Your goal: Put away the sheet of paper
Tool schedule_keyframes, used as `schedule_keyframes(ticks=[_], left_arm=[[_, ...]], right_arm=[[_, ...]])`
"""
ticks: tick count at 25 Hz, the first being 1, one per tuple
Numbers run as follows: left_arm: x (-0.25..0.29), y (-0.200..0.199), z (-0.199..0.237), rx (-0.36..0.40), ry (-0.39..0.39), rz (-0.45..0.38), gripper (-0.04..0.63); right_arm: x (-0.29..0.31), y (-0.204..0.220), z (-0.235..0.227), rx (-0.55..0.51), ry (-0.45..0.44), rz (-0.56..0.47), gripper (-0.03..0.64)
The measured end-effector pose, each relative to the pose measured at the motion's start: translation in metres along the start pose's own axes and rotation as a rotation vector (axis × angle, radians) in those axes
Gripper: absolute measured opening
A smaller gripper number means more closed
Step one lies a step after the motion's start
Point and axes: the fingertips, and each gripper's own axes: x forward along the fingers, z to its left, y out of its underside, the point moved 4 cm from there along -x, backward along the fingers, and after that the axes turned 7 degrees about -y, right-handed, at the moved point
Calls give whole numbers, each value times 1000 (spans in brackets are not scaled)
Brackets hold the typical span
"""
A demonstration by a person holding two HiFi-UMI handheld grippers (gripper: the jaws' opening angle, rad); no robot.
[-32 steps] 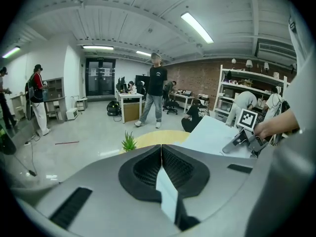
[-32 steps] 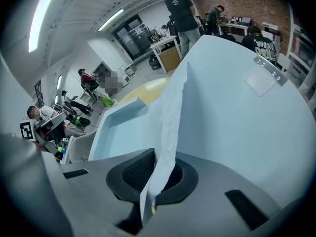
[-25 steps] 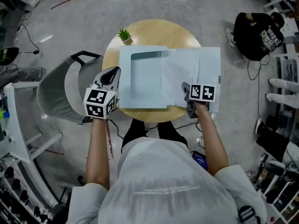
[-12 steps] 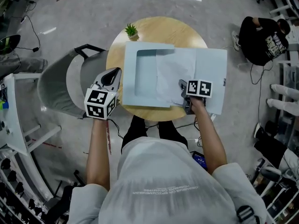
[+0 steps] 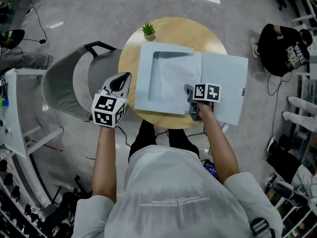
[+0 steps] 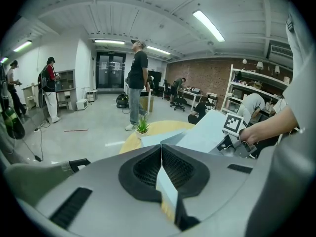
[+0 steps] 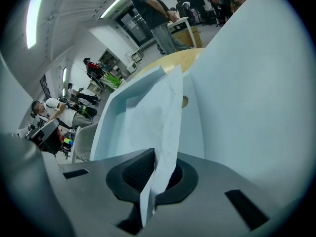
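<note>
A pale blue folder lies open on the round wooden table. Its left half carries a pocket. My right gripper is shut on the near edge of the white sheet of paper. The sheet is spread over the folder's left half, its far edge at the pocket. In the right gripper view the sheet of paper rises from between the right gripper's pads toward the pocket. My left gripper hangs off the folder's left edge with its tips together; the left gripper shows nothing gripped.
A small potted plant stands at the table's far rim. A grey chair sits just left of the table. A person crouches on the floor at the right. Shelving lines the left edge, and people stand across the room.
My right gripper has carried the sheet leftward over the folder, from the fold line onto the pocket half. The left gripper has drifted slightly away from the folder's left edge.
</note>
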Motion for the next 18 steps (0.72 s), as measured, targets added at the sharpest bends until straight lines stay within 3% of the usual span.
schedule_keyframes(ticks=[12,18], left_arm=[[-5,19,28,-9,15,29,20],[-7,20,38,10,46,27,20]], right_arm=[[28,5,30,29,-48,29,29],[37,1,43,163,-126,-15,29]])
